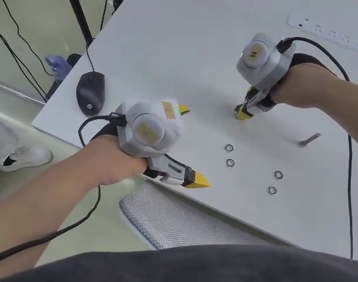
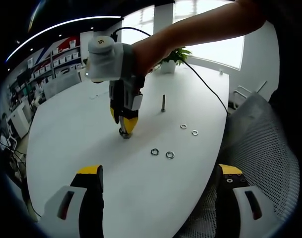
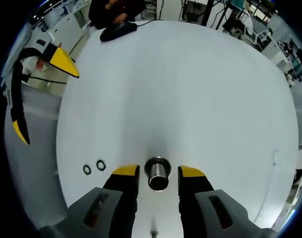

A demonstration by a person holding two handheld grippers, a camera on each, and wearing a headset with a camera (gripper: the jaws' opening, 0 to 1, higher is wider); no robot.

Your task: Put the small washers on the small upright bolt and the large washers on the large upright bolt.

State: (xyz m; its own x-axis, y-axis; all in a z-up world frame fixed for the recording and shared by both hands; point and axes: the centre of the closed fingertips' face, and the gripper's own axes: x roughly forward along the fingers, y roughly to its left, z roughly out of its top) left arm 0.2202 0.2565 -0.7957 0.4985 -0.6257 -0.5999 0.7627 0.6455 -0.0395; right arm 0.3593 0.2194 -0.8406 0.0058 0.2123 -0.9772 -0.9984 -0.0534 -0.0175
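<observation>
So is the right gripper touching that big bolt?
Apart. The right gripper view shows the big bolt standing between the right gripper jaws, with a sliver of white on each side.

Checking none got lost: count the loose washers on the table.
4. Two washers lie midway across the table, two more to their right; others may hide under the right gripper.

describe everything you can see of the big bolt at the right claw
The large bolt looks like a short, shiny grey metal cylinder with a dark end face turned toward the camera. It stands upright on the white table, between the yellow tips of the right claw. A thin strip of table shows on each side of it, so the claw seems to straddle it rather than grip it.
</observation>
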